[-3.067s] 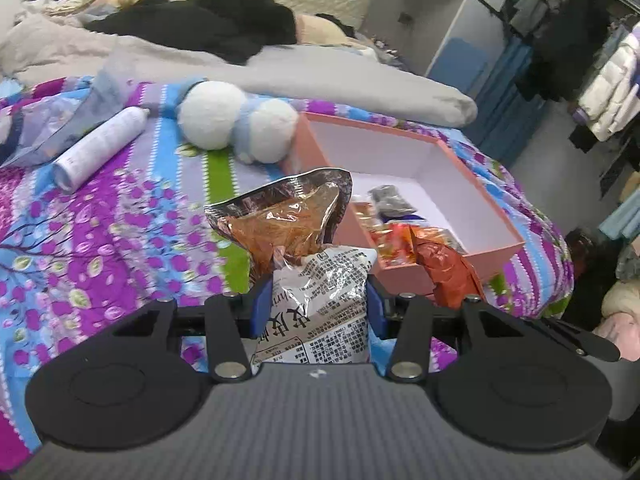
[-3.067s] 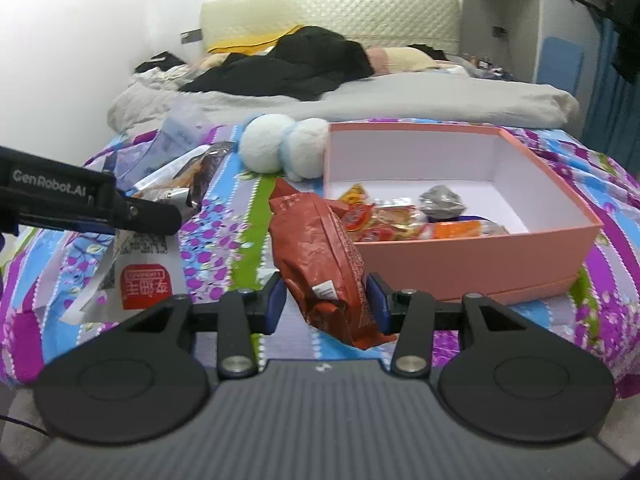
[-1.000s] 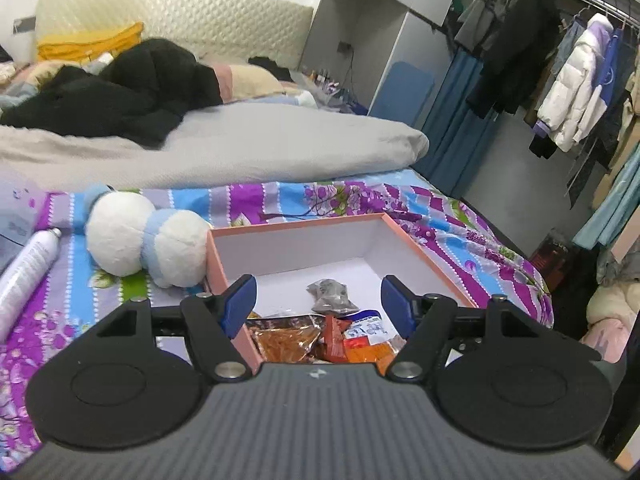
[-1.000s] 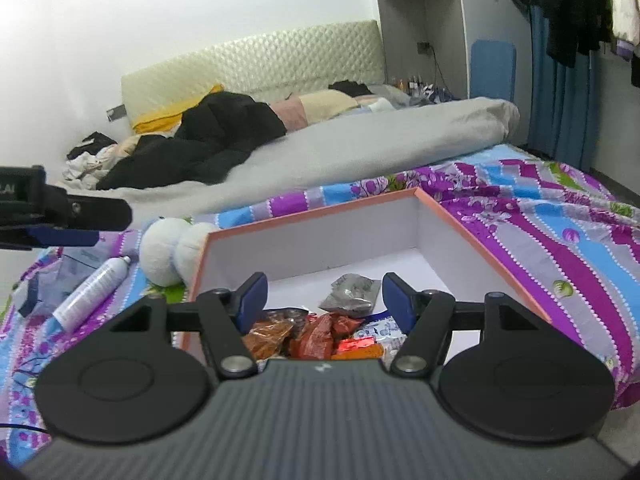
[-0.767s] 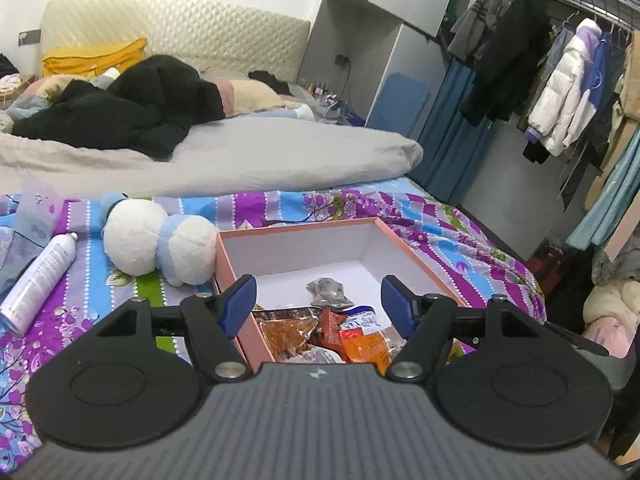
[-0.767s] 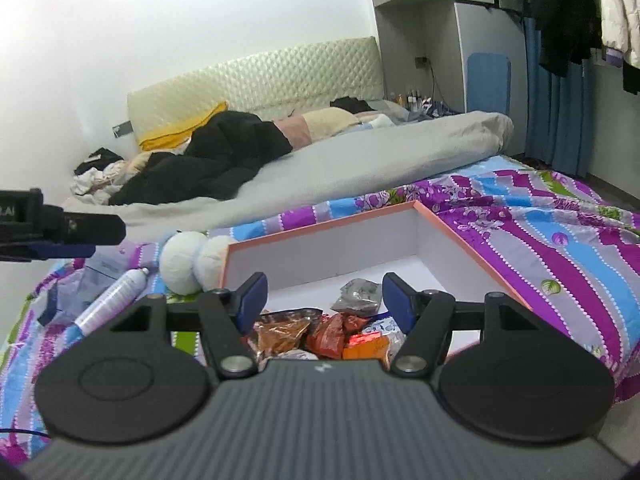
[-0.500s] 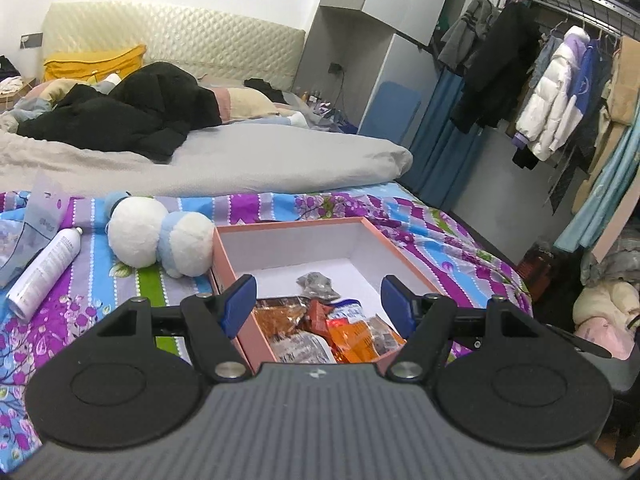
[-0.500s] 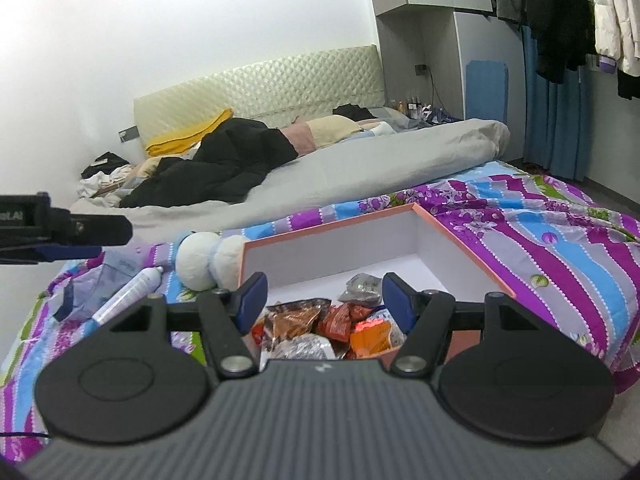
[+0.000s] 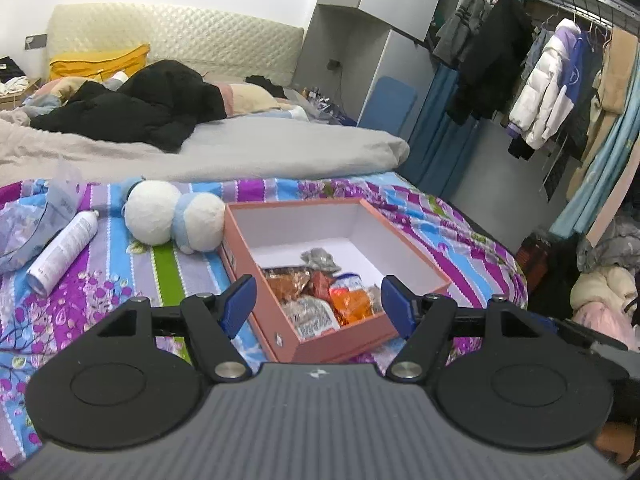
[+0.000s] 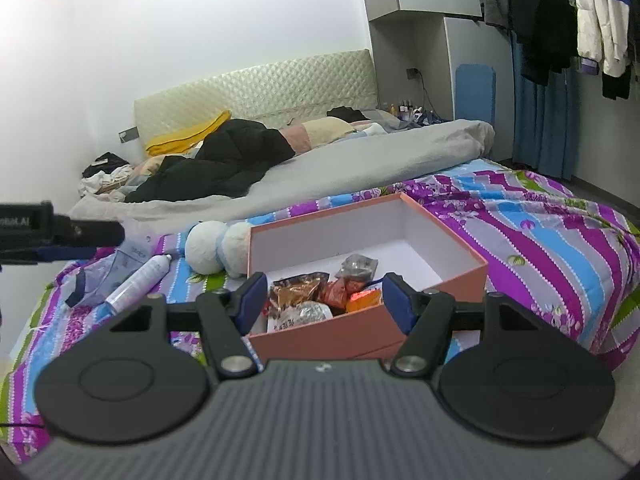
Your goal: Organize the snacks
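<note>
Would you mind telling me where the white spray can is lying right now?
The white spray can lies on its side on the floral bedspread, at the left in both wrist views, left of the white plush toy and beside a bluish plastic bag.

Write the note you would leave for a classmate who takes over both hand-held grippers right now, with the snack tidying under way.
Left gripper: open, nothing between its fingers.
Right gripper: open, also empty.
Snack packets: piled in the near corner of the pink box on the striped bedspread; the rest of the box is bare.
Done: every snack in view is inside the box.
Left: no loose snacks visible. A plush toy, a white spray can and a clear pouch lie beside the box; none looks like a snack. Check the bed outside these views.
</note>
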Motion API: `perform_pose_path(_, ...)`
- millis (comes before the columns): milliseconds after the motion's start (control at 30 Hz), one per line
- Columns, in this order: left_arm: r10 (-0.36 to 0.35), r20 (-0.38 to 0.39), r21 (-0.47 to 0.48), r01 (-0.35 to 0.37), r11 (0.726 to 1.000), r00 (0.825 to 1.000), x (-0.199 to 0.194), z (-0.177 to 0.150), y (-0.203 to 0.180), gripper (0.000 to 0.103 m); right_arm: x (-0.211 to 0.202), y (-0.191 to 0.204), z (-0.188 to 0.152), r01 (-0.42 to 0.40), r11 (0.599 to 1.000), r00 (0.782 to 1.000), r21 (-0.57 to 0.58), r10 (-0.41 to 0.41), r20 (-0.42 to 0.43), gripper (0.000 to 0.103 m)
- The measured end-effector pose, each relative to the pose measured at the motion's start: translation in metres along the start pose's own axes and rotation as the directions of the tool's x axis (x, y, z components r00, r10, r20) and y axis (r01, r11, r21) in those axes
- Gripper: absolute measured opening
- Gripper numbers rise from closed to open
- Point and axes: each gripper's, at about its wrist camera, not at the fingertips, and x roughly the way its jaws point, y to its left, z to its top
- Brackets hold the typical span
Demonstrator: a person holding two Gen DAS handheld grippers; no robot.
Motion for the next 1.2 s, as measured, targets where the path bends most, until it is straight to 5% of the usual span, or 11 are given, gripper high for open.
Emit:
perform_pose_path(433,0.024,-0.028,0.003,-0.024,1.0,0.999,0.002,-0.015,0.007,0.075,-0.004,0.004,-0.017,0.02,1.0,1.0,0.001,-0.02,-0.012,0.066)
perform_pose_path(600,0.025,-0.036,0.001,-0.025,1.0,0.999,0.006,-0.014,0.006,0.097,-0.002,0.004,-0.018,0.029,1.0,0.999,-0.001,-0.029,-0.016,0.066)
perform_pose_path(767,0.062,-0.038,0.04,-0.06,0.997,0.997,0.009,-0.015,0.001,0.102,-0.003,0.002,-0.02,0.04,0.999,0.999,0.004,-0.04,-0.014,0.066)
perform_pose_path(833,0.07,-0.044,0.049,-0.068,0.997,0.997,0.012,-0.016,-0.001,0.102,-0.002,0.001,-0.021,0.04,0.999,0.999,0.001,-0.04,-0.018,0.081)
perform_pose_path(867,0.073,-0.047,0.05,-0.071,0.996,0.996,0.013,-0.016,-0.001,0.102,-0.002,0.0,-0.021,0.043,0.999,0.999,0.003,-0.043,-0.018,0.099)
perform_pose_path(900,0.077,-0.05,0.051,-0.075,0.996,0.996,0.014,-0.016,-0.002,0.103,-0.003,-0.001,-0.021,0.046,0.999,0.999,0.007,-0.046,-0.01,0.103)
perform_pose_path(1200,0.087,-0.064,0.059,-0.083,0.995,0.994,0.018,-0.019,-0.006,0.103,0.0,-0.005,-0.024,0.078,0.997,0.997,0.021,-0.077,-0.018,0.103)
